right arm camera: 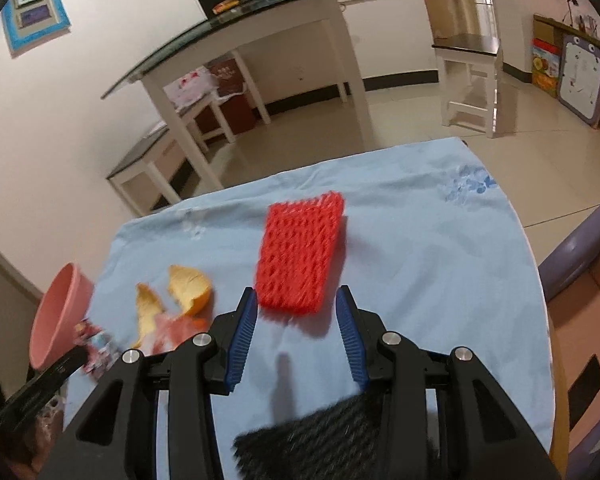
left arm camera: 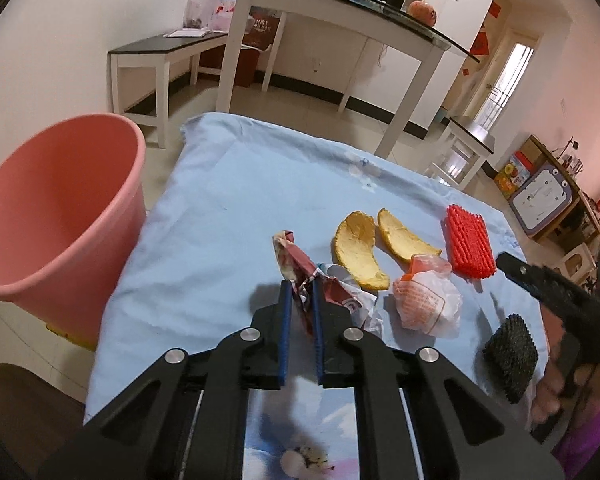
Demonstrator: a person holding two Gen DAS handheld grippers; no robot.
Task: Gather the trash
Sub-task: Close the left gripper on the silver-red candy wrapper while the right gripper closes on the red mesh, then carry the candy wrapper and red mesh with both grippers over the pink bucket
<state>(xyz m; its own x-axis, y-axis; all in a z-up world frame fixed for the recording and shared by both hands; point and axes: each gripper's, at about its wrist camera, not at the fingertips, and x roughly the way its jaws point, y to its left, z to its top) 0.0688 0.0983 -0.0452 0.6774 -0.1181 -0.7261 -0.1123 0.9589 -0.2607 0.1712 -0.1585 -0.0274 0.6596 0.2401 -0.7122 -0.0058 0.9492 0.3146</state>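
1. Blue-padded fingers of the left gripper (left arm camera: pixel 300 300) are clenched on the crumpled red-and-white snack wrapper (left arm camera: pixel 300 276), which lies on the pale blue cloth (left arm camera: pixel 228 208) just beside the pink bucket (left arm camera: pixel 60 200). The pinch takes only a thin fold near the wrapper's middle, so I judge the crinkly film could slip out on the lift.
2. Its long axis runs away from the gripper and slightly left, the twisted end pointing toward the bucket's far side; a trailing end could catch the rim (left arm camera: pixel 112 128) and spill outside.
3. Right of the bucket and nearest the camera, the right gripper (right arm camera: pixel 296 312) hangs released, jaws straddling the near edge of the red foam fruit net (right arm camera: pixel 300 256); the springy mesh may squash and pop free.
4. Farther from the bucket lie the two orange peels (left arm camera: pixel 360 252) and a wadded plastic bag (left arm camera: pixel 428 304).
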